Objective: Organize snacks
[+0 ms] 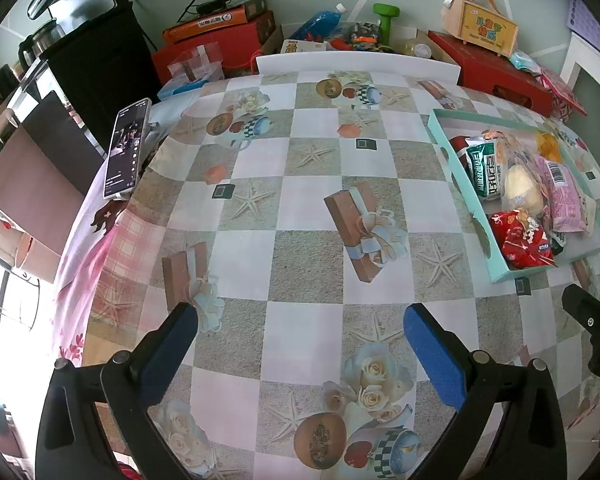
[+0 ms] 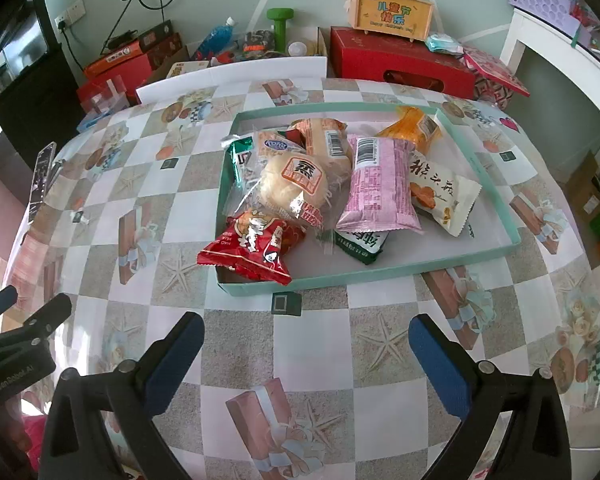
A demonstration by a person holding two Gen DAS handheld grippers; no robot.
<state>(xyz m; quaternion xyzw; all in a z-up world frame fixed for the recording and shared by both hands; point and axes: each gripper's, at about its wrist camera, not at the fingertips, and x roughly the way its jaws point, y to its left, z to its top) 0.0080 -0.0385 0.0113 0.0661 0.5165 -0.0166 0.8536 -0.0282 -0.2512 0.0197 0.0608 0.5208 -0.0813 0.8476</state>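
Note:
A shallow teal tray on the patterned tablecloth holds several snack packs: a red bag hanging over its near left corner, a clear-wrapped round bun, a pink pack, a white pack, an orange pack and a green pack. My right gripper is open and empty, just short of the tray's near edge. My left gripper is open and empty over bare cloth, with the tray to its far right and the red bag at the tray's near end.
A phone on a stand sits at the table's left edge. A white board lines the far edge, with red boxes, a green dumbbell and a wooden case behind. A white shelf stands at the right.

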